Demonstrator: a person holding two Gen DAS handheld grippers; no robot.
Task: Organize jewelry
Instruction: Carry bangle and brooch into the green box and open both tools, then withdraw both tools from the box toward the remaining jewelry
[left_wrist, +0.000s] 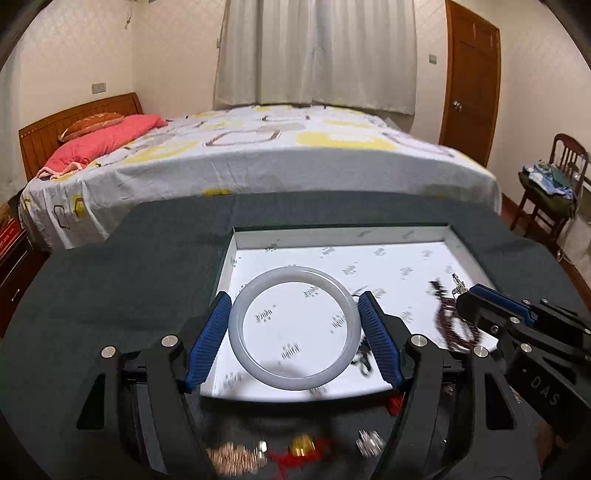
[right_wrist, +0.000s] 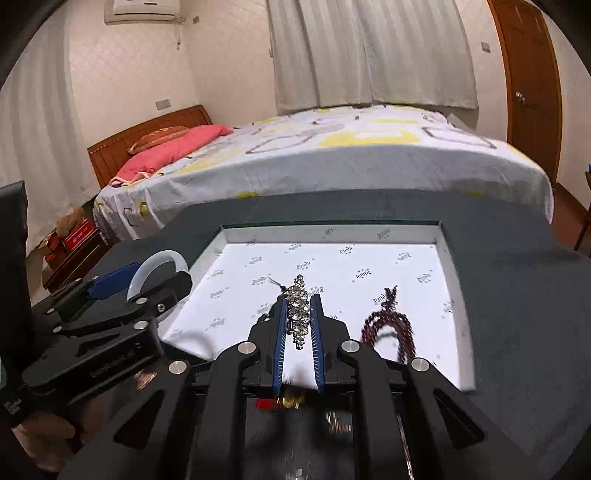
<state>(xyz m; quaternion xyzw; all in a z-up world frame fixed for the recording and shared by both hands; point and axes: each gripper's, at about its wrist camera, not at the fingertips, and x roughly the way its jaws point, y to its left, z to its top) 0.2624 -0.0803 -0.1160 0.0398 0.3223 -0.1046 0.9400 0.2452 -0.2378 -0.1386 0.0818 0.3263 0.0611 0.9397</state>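
My left gripper (left_wrist: 293, 299) is shut on a pale jade bangle (left_wrist: 236, 325), holding it by its sides over the near left part of a shallow white box (left_wrist: 332, 236). The bangle also shows in the right wrist view (right_wrist: 162, 258). My right gripper (right_wrist: 298, 301) is shut on a sparkling rhinestone piece (right_wrist: 300, 314) above the middle of the box (right_wrist: 332, 232). A dark red bead string (right_wrist: 388, 325) lies in the box to the right of it, also seen in the left wrist view (left_wrist: 448, 325). The right gripper (left_wrist: 465, 299) shows at the right of the left wrist view.
The box lies on a dark grey cloth (left_wrist: 129, 266). Loose jewelry, a gold bead (left_wrist: 302, 445), a red tassel and a silver piece (left_wrist: 369, 443), lies on the cloth before the box. A bed (left_wrist: 258, 155) stands behind, a chair (left_wrist: 554, 184) at the right.
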